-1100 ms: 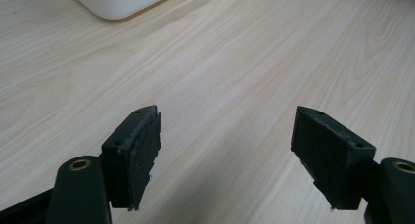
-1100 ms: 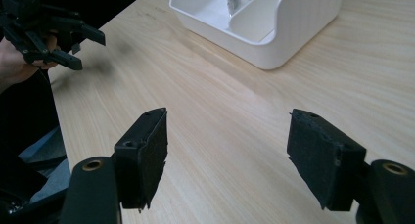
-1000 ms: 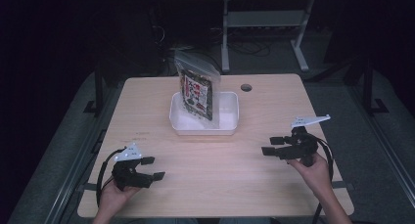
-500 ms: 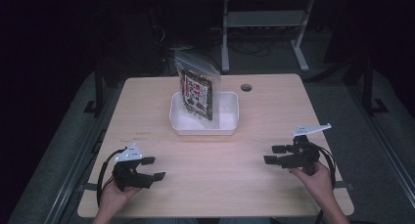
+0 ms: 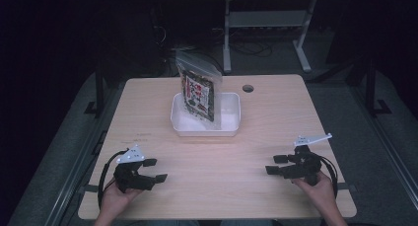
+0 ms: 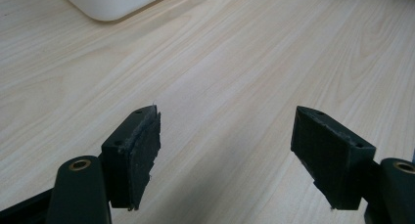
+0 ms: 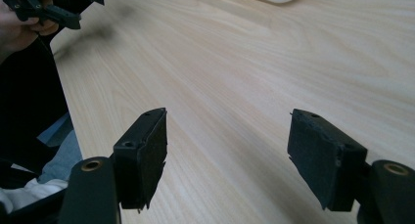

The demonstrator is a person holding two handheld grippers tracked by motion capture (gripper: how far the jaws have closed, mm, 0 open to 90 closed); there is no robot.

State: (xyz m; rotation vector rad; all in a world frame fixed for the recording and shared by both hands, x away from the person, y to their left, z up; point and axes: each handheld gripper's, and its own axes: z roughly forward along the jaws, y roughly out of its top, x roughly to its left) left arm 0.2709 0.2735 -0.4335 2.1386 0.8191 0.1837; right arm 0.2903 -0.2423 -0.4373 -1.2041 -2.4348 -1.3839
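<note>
Light wood table (image 5: 256, 132) took up most of the high view, with a round cable hole (image 5: 248, 88) near its far edge. White rectangular tray (image 5: 230, 122) sat at the far centre of the table, well apart from both grippers. A clear zip bag (image 5: 198, 90) with a dark printed snack pack inside stood tilted in the tray, leaning toward the far left, top above the rim. Left gripper (image 5: 152, 169) was at the near-left corner, held in the left hand (image 5: 114, 201), jaws spread wide, nothing between them; in the left gripper view just bare wood showed in the gap and a tray corner (image 6: 115, 1) at top. Right gripper (image 5: 276, 164) was at the near-right, held in the right hand (image 5: 315, 184), jaws wide apart too, empty, pointing left across the table.
</note>
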